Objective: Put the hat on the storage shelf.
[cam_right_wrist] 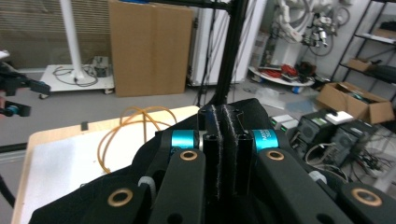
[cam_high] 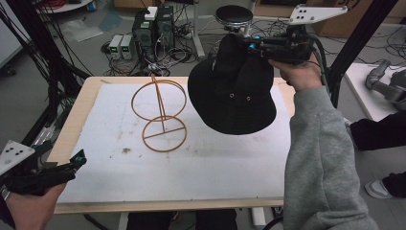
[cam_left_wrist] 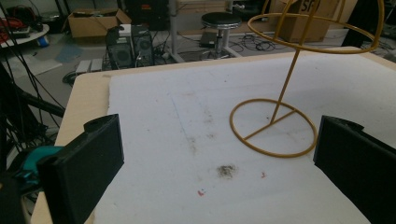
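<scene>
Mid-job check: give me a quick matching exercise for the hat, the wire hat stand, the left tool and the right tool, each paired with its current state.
Things:
1. black bucket hat
2. wire hat stand
3. left tool
4. right tool

States:
A. jaws wide apart, nothing between them
B. standing upright on the white pad, bare
C. hanging in the air above the table
D. jaws shut on dark fabric

Pairs: 1-C, 2-B, 3-A, 4-D
</scene>
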Demonstrator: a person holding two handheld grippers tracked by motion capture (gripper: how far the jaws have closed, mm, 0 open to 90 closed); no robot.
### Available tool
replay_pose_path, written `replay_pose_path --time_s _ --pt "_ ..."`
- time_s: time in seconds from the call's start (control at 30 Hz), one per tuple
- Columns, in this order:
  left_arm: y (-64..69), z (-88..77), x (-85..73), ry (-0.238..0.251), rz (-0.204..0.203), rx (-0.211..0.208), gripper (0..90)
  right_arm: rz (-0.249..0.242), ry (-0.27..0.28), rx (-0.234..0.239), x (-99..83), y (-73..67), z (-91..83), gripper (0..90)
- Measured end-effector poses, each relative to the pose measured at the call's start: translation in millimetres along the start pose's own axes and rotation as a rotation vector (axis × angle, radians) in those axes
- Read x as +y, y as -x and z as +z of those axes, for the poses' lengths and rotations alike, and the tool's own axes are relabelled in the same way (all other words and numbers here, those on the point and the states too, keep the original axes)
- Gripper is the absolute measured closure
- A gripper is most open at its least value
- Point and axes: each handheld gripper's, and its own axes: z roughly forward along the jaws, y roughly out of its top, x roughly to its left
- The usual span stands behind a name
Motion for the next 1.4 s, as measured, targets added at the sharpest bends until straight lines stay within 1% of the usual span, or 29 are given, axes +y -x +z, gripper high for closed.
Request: replay_pose_path --time_s 0.03,0.07,0.17,0.3,0.4,0.47,0.63,0.87,1.1,1.2,1.3,1.4 --pt "-0.1 -0.2 -0.5 0.003 -0.001 0.000 2.0 -0.010 0.006 0.007 2.2 -0.3 1.9 87.8" --pt "-0.2 -0.7 -0.9 0.002 0.000 0.000 2.0 -0.006 0.007 0.013 4.4 -1.8 3.5 87.8" --pt "-0.2 -3.4 -1.7 -0.001 0.002 -0.001 2.0 -0.013 0.013 0.027 10.6 -4.1 8.6 87.8" --pt "-2.3 -9.4 -1.2 0.010 -0.002 0.007 2.0 -0.018 0.027 0.048 18.9 -6.0 14.6 87.8" --pt "-3.9 -12.4 -1.3 0.012 -0.002 0.008 2.0 -0.031 0.036 0.060 25.3 -7.4 19.4 87.8" --pt "-4.3 -13.0 -1.6 0.015 -0.006 0.007 2.0 -0.023 0.046 0.074 28.7 -8.3 22.7 87.8" --pt "-4.6 -14.8 -2.5 0.012 -0.004 0.006 2.0 -0.026 0.050 0.104 33.9 -8.9 35.0 87.8" --pt "-5.5 -18.9 -4.4 0.011 -0.005 0.008 2.0 -0.025 0.066 0.147 37.5 -8.9 58.4 87.8" --pt "-6.3 -23.7 -6.8 0.013 -0.005 0.010 2.0 -0.032 0.079 0.213 44.3 -12.5 89.4 87.8" --pt "-6.6 -27.4 -7.8 0.009 -0.003 0.011 2.0 -0.034 0.073 0.236 44.2 -14.1 104.1 87.8" --pt "-7.1 -31.8 -9.6 0.013 -0.003 0.014 2.0 -0.033 0.068 0.250 42.2 -15.5 117.9 87.8" --pt "-7.8 -35.3 -11.3 0.007 -0.001 0.016 2.0 -0.035 0.065 0.254 40.0 -16.0 129.9 87.8"
